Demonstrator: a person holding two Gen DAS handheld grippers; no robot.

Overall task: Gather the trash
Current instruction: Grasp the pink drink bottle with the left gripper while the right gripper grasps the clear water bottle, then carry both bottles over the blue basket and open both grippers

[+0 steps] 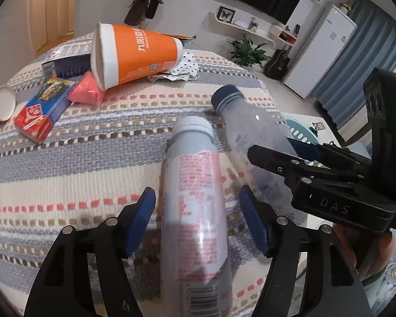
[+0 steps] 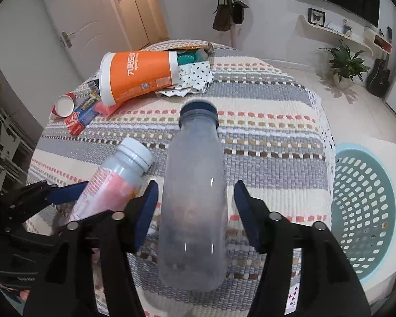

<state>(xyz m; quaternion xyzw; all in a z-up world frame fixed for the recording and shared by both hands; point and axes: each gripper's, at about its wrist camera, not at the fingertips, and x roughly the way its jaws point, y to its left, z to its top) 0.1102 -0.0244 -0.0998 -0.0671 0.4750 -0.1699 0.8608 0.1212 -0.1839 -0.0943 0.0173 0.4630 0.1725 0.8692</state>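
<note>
Landmark: striped woven tablecloth [image 1: 79, 163] covering the table.

Left gripper [image 1: 198, 222]: jaws wide, blue pads either side of the pink-labelled bottle [image 1: 195, 200], a gap visible at each pad, no contact seen. Bottle lies on the tablecloth, white cap pointing away from the gripper, body running between the fingers.

Right gripper [image 2: 195, 211]: jaws wide, straddling the frosted bottle [image 2: 195, 200] with the dark blue cap; pads stand clear of its sides. Cap points away, toward the middle of the tablecloth.

The two bottles lie side by side on the near part of the tablecloth, pink-labelled one to the left.

Far side of the tablecloth: orange tub [image 2: 137, 76] tipped over, red cup [image 2: 64, 105], small red-and-blue carton [image 1: 43, 108], spotted paper [image 2: 195, 79].

Beyond the tablecloth's right edge, lower down: teal basket [image 2: 367, 203].
</note>
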